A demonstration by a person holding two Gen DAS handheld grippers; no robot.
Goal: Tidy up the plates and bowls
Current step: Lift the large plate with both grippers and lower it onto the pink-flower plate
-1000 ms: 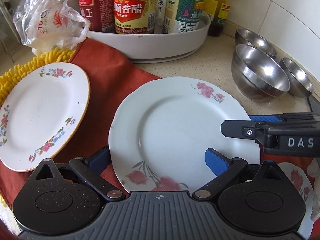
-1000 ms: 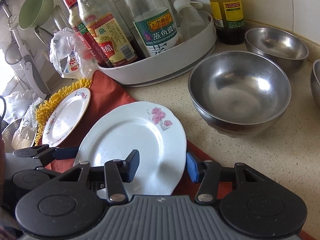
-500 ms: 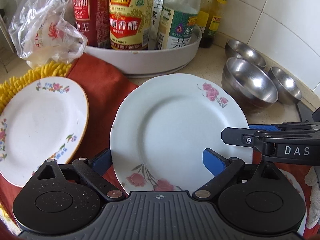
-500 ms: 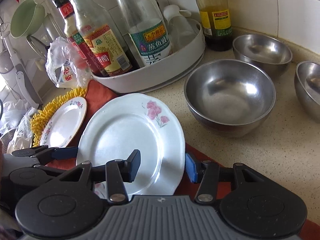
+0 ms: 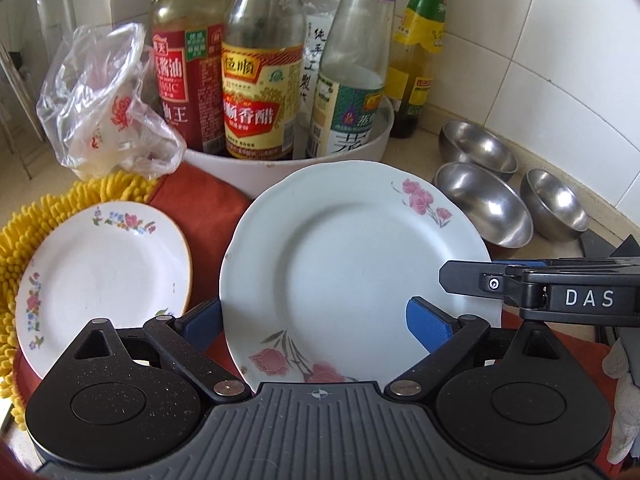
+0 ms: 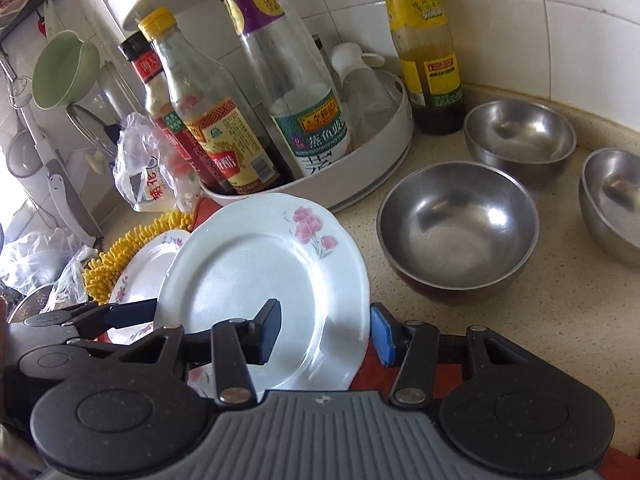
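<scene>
L claw (image 5: 312, 320): spread wide, straddling near-left part of the big plate (image 5: 340, 264). Its L pad is tucked under the plate's left rim and its R pad lies over the plate's face. Can't tell if the pads actually press.

R claw (image 6: 325, 334): narrow, pinching the big plate's right rim, w/ black finger on top of the face and blue pad at the rim's outer/under side. In the left wrist view it comes in from the right, finger tip over the plate's right edge.

Big plate: white, scalloped rim, pink roses at far-right and near edge. It's between both claws, tilted, and looks raised above the red cloth (image 5: 200, 216); its far edge covers the front wall of the white tray (image 5: 280, 176).

Small plate (image 5: 100, 272): floral border, lying to the left, partly on the red cloth and partly on the yellow mat (image 5: 24, 240). Apart from the big plate in the left wrist view; the big plate overlaps it in the right wrist view.

3 steel bowls, upright & empty, on the counter (image 6: 520, 340) to the right of the tray: near bowl (image 6: 456, 228), back bowl (image 6: 520, 136), right bowl (image 6: 612, 200). None nested, each just beside the next.

The tray holds sauce bottles (image 5: 260, 92); a crumpled plastic bag (image 5: 104, 100) sits left of it.
</scene>
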